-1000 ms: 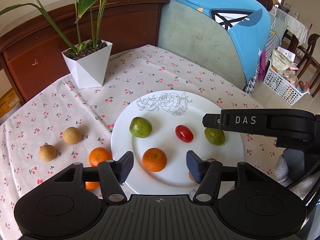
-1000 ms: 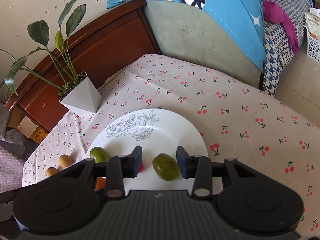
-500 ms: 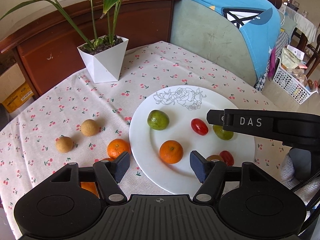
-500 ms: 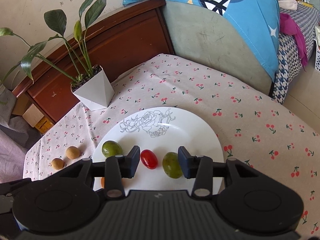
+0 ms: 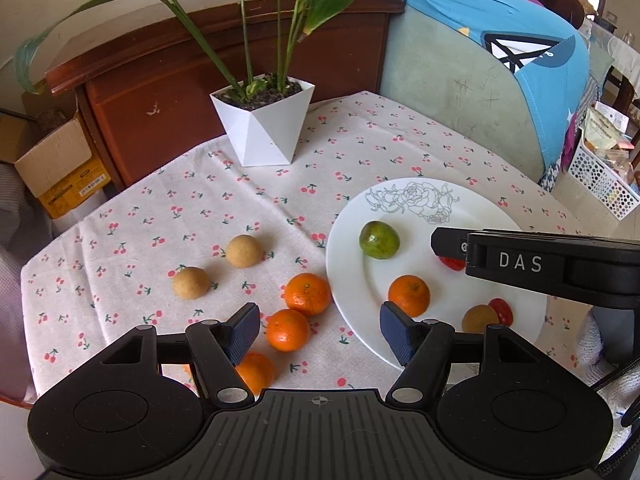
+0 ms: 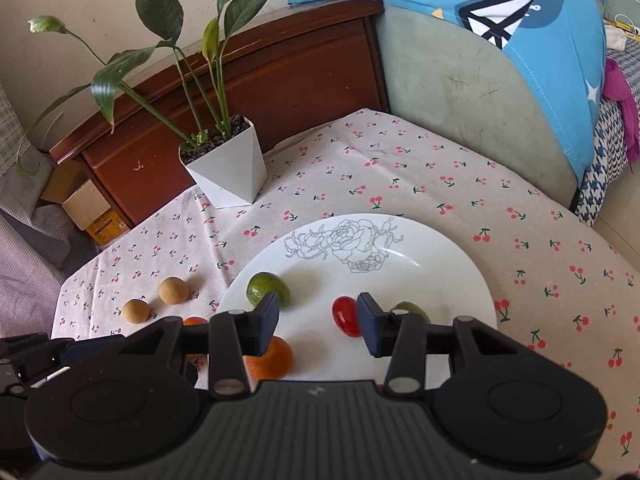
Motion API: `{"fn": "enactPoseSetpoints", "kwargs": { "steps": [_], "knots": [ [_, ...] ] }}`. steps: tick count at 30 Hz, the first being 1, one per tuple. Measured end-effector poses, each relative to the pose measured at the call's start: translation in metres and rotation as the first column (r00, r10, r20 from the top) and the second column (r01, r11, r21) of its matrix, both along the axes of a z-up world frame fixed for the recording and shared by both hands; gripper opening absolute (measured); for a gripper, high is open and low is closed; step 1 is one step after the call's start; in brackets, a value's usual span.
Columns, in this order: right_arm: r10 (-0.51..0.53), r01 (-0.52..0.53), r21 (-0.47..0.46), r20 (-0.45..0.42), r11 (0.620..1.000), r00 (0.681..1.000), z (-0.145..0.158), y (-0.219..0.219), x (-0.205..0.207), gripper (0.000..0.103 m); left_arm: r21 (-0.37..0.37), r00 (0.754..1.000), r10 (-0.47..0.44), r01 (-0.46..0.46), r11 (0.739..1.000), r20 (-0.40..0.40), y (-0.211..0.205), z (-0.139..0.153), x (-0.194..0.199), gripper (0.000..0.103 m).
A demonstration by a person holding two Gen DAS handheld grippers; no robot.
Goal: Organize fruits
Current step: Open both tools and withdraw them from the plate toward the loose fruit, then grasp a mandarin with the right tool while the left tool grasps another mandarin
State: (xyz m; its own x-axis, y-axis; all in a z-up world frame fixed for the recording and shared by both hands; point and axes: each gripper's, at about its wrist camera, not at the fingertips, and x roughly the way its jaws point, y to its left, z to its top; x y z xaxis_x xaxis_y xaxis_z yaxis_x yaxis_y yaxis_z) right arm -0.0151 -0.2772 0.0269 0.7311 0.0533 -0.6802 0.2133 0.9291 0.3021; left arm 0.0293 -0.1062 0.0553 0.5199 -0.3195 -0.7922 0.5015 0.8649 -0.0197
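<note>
A white plate (image 5: 352,240) with a rose drawing holds a green fruit (image 5: 379,239), an orange (image 5: 409,295), red tomatoes (image 5: 501,311) and a brownish fruit (image 5: 479,319). Three oranges (image 5: 307,294) and two tan round fruits (image 5: 191,282) lie on the cloth left of it. My left gripper (image 5: 320,334) is open and empty above the cloth by the plate's left rim. My right gripper (image 6: 318,320) is open and empty over the plate (image 6: 440,256), near a red tomato (image 6: 346,316), a green fruit (image 6: 268,289) and an orange (image 6: 269,358); it also shows in the left wrist view (image 5: 540,264).
A white pot with a plant (image 5: 262,124) stands at the back of the cherry-print tablecloth (image 5: 360,152). A wooden headboard (image 5: 168,80) and a sofa with a blue cover (image 5: 500,60) lie behind. A cardboard box (image 5: 60,168) sits at the left.
Both grippers have moved left and back; more of the cloth with the loose oranges and tan fruits is in view. The fruits have not moved. Both stay open.
</note>
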Motion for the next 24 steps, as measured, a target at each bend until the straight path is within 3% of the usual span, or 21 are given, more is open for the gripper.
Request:
{"fn": "enactPoseSetpoints", "kwargs": {
  "steps": [13, 24],
  "knots": [
    [0.154, -0.154, 0.013, 0.014, 0.988, 0.988, 0.002, 0.043, 0.009, 0.044, -0.03, 0.988, 0.156, -0.156, 0.987, 0.001, 0.063, 0.008, 0.029, 0.067],
    [0.389, -0.387, 0.075, -0.006, 0.919, 0.921, -0.009, 0.097, 0.003, 0.044, -0.064, 0.959, 0.281, -0.282, 0.957, -0.017, 0.108, 0.006, 0.046, 0.066]
  ]
}}
